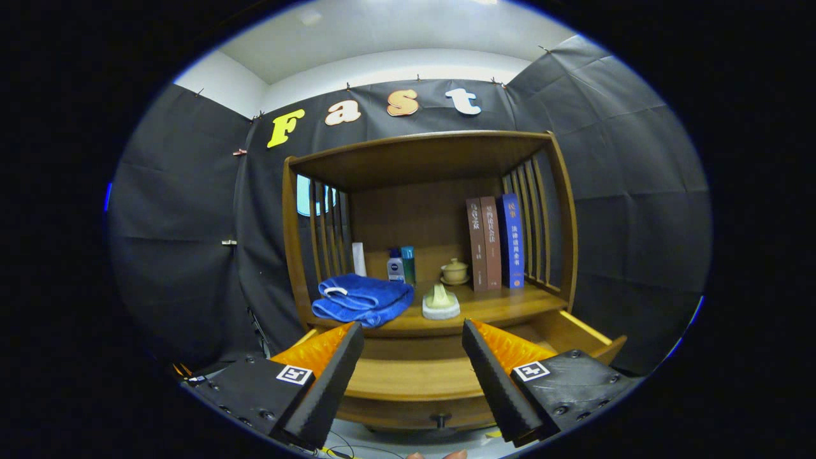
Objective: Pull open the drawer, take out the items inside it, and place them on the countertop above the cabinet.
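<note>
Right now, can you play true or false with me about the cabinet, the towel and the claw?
1. The drawer is pulled open. True.
2. The claw is squeezing the blue towel. False: its fingers are spread apart and hold nothing; the towel lies beyond them on the countertop.
3. Three books stand upright at one end of the countertop. True.
4. The little lidded cup sits on top of the towel. False: it stands apart from it, beside the books.
5. Two bottles stand behind the towel. True.
</note>
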Motion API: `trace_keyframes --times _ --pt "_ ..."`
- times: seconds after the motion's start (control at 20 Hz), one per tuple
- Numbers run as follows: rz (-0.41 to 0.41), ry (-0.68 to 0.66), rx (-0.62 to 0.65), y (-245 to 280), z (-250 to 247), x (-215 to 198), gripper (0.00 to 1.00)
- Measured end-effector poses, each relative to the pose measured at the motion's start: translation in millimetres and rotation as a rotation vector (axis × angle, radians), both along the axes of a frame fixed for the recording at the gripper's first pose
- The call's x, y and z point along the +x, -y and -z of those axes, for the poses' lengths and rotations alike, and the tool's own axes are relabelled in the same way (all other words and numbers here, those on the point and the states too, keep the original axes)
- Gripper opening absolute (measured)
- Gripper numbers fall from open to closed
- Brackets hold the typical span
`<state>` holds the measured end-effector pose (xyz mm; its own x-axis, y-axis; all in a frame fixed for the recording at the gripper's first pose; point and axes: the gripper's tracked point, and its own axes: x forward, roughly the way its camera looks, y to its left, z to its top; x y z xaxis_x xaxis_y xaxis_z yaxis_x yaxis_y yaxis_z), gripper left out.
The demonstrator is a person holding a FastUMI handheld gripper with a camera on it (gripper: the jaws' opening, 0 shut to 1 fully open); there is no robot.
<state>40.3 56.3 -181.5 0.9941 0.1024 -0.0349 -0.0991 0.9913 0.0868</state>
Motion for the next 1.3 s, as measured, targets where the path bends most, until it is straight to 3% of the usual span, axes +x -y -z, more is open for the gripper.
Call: trace_keyframes --times 0.2,0.6,0.85,1.3 --pt "0.052 -0.021 -0.039 16 54 -14 0.99" --pt "0.06 -0.134 -0.089 25 143 -9 0.99" --pt "0.063 -0.167 -0.125 27 168 -1 0.99" --pt "0.071 -0.149 -0.112 24 159 12 0.99"
